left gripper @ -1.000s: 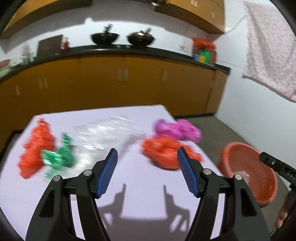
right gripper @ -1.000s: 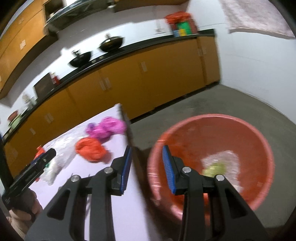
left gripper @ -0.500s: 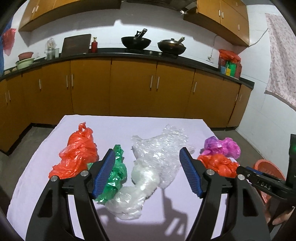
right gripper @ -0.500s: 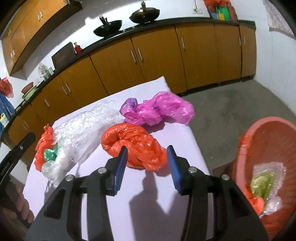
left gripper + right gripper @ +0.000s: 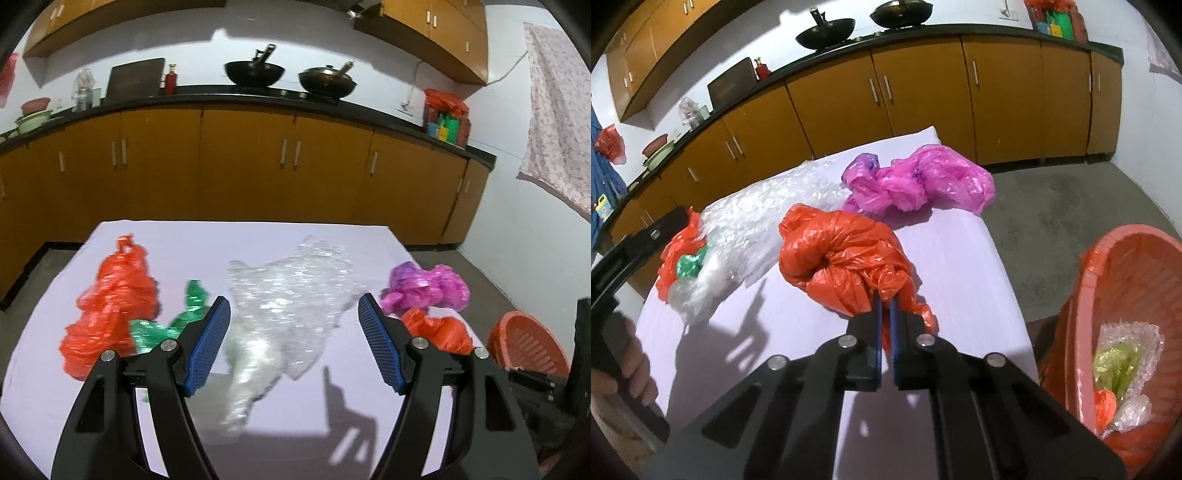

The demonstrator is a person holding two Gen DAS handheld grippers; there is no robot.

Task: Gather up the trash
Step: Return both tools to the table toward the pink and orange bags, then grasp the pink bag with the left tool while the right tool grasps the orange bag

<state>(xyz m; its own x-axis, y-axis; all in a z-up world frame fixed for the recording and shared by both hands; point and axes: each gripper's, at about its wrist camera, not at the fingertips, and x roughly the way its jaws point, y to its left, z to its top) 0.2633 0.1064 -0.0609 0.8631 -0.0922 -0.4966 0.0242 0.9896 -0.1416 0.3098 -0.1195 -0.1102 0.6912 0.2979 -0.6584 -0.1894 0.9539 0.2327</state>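
Note:
On the white table (image 5: 177, 243) lie crumpled plastic bags. My right gripper (image 5: 885, 306) is shut on the near edge of a knotted orange bag (image 5: 842, 258), also seen at the table's right edge (image 5: 439, 328). Behind it lies a pink bag (image 5: 916, 181) (image 5: 428, 284). My left gripper (image 5: 293, 325) hangs open above clear bubble wrap (image 5: 291, 295) (image 5: 757, 206), with nothing between its pads. A green bag (image 5: 166, 325) and a second orange bag (image 5: 110, 299) lie to its left. The red basket (image 5: 1134, 295) (image 5: 524, 347) stands beside the table on the right.
The basket holds clear wrap, a yellow-green bag (image 5: 1115, 365) and an orange scrap. Brown cabinets (image 5: 258, 166) with a dark counter and two woks (image 5: 255, 70) line the far wall. Grey floor (image 5: 1052, 206) lies right of the table. A hand (image 5: 631, 369) holds the left gripper.
My right gripper swung from over the basket to the table and shut on the orange bag. My left view shifted left and settled over the bubble wrap, jaws still open.

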